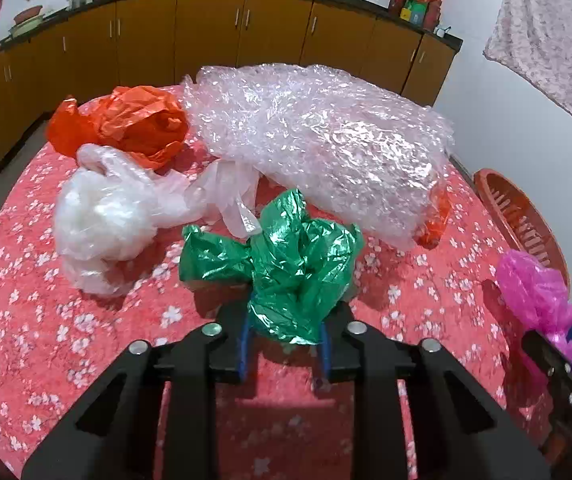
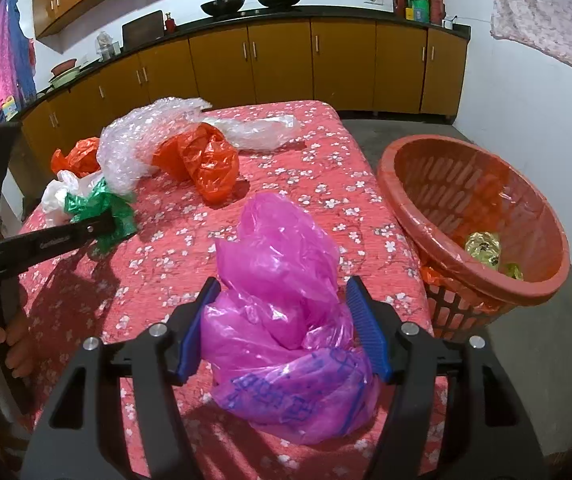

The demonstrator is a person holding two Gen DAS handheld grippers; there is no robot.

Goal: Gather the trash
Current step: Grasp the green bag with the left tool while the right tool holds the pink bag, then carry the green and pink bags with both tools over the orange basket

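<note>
surface: floral red cloth point(image 2: 286, 168) | room: kitchen cabinets point(image 2: 278, 64) | left hand-held gripper point(image 1: 286, 336) pinching green bag point(image 1: 286, 264) | right point(image 2: 282, 332) pinching pink bag point(image 2: 286, 320)

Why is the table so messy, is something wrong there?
Crumpled plastic litters the flowered tablecloth: two orange bags, clear bubble wrap and a white bag. The left gripper pinches a green bag, the right gripper a pink bag. The basket sits beside the table.
</note>
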